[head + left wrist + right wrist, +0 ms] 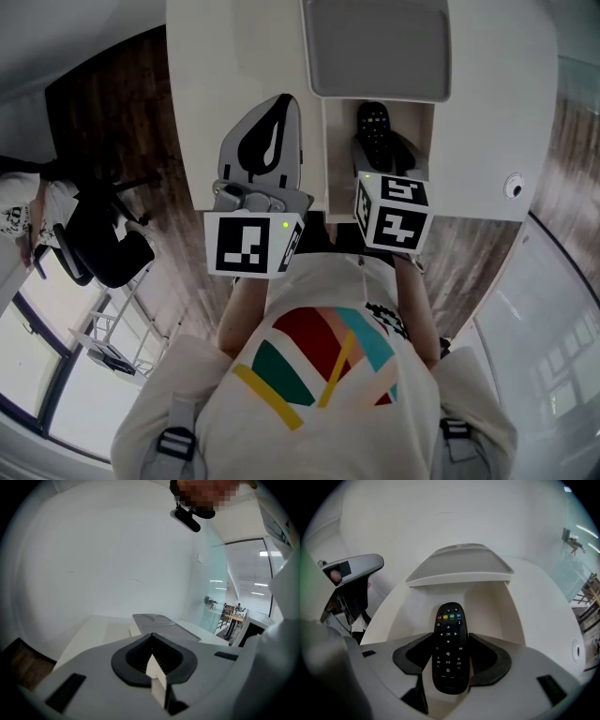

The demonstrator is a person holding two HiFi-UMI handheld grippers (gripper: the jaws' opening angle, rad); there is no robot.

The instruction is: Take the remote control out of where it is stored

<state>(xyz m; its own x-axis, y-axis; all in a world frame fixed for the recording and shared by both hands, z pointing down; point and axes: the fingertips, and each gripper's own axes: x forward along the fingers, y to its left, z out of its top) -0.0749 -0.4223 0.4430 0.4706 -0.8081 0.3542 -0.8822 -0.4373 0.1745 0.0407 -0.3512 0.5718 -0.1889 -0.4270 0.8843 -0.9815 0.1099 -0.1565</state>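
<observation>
A black remote control (pixel 449 644) with coloured buttons lies in an open white compartment (pixel 487 602) sunk into the white desk, under a raised grey lid (pixel 459 564). My right gripper (pixel 450 641) reaches into the compartment, its dark pads pressed against both long sides of the remote. In the head view the remote (pixel 373 127) shows just beyond the right gripper (pixel 380 155). My left gripper (pixel 281 108) hovers over the desk top left of the compartment, its jaws together on nothing. The left gripper (pixel 151 637) points across the bare white surface.
The white desk (pixel 234 56) ends near my body, with dark wooden floor on both sides. A black office chair (pixel 103 244) and a person (pixel 19 216) are at the far left. A round socket (pixel 514 186) sits on the desk's right side. A glass wall runs along the right.
</observation>
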